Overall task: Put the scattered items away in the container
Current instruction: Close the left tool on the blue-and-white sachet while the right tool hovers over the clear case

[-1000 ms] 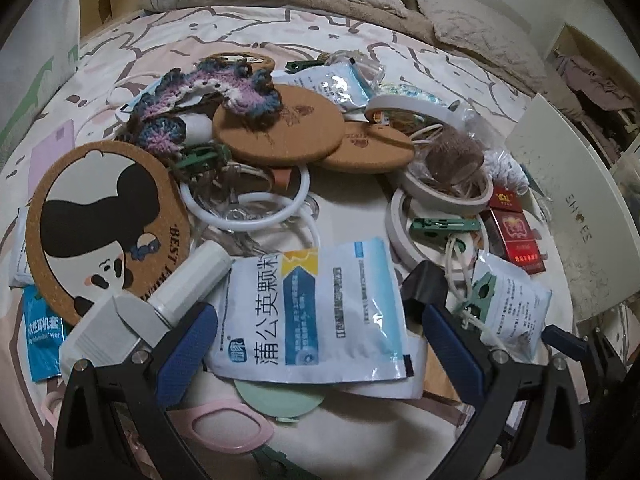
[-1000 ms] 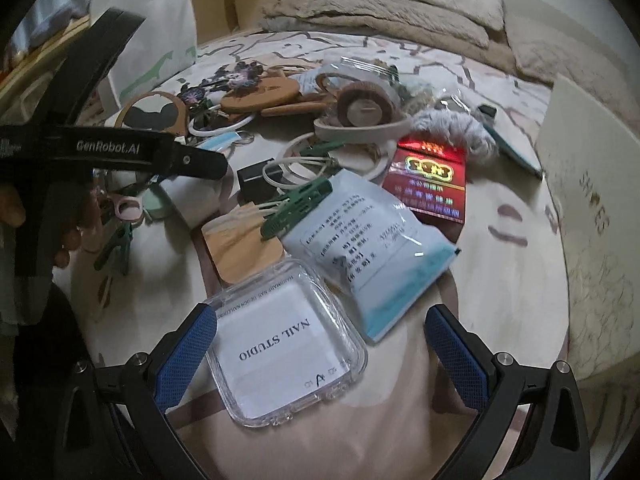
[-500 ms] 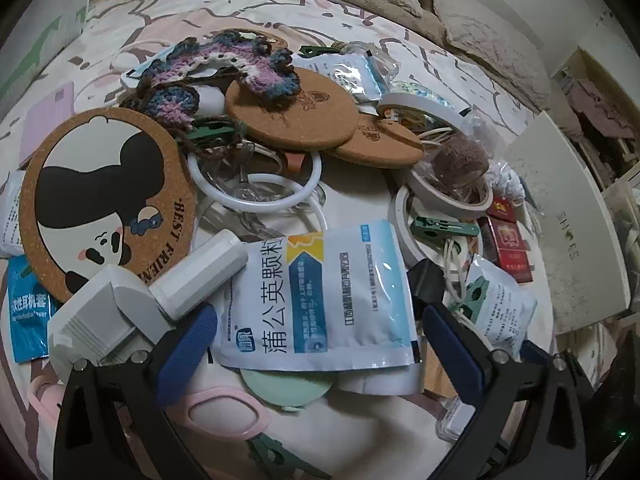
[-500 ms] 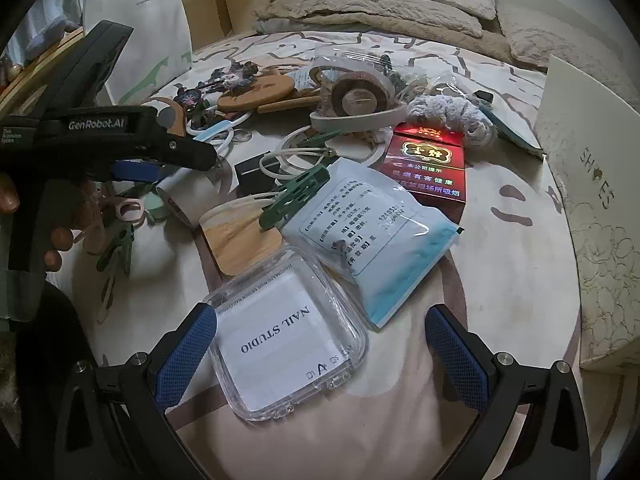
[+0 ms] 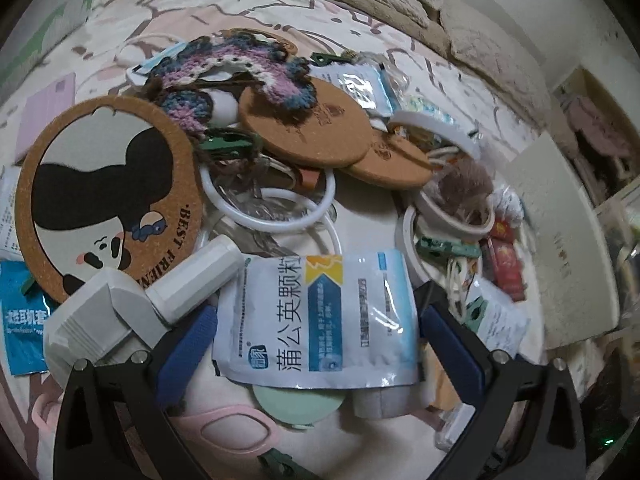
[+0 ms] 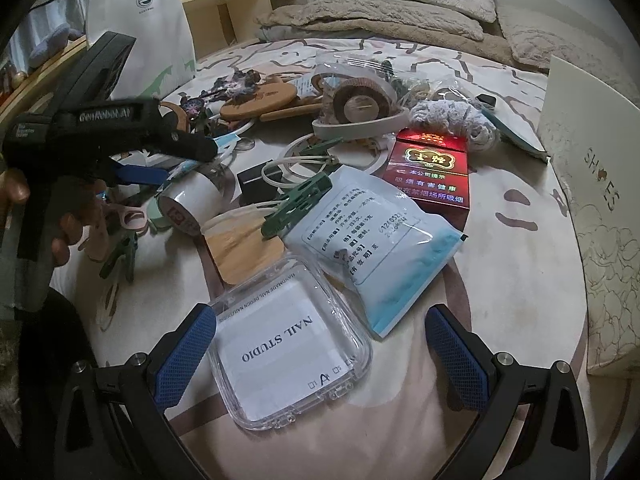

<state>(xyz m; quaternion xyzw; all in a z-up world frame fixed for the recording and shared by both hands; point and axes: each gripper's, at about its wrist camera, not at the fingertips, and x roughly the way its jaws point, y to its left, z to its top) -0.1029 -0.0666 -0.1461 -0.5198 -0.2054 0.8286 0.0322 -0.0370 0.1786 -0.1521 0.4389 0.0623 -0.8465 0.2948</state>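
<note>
Left gripper (image 5: 316, 344): fingers spread wide, holding nothing, straddling the blue-and-white medicine sachet (image 5: 316, 316) at lower centre of the left wrist view. Right gripper (image 6: 320, 352): fingers equally wide and empty, the clear NAIL STUDIO case (image 6: 286, 352) lying between them at lower centre of the right wrist view.

Items are scattered over the patterned bedsheet (image 6: 500, 264). The likely container, a white shoe box (image 6: 600, 208), stands at the right edge of the right wrist view.

Risks, as judged:
- The sachet is flat and slick and overlaps a mint disc (image 5: 296, 404) and a white tube (image 5: 196, 284). Closing low could drag those along or slide off the film.
- White rings (image 5: 268, 200) and green clips (image 6: 298, 204) are tangled with cords; lifting one may pull out a string of others.
- The case is rigid and smooth, and the soft bed gives little backing; it may squirt out of a pinch.

View differences: only the right wrist view shows the person's hand (image 6: 68, 232) on the left gripper, the red cigarette pack (image 6: 428, 172) in full and a white paper bag (image 6: 140, 40) at upper left. Only the left wrist view shows the cork coaster with a cartoon print (image 5: 108, 196) and the crocheted piece (image 5: 240, 68) clearly.
</note>
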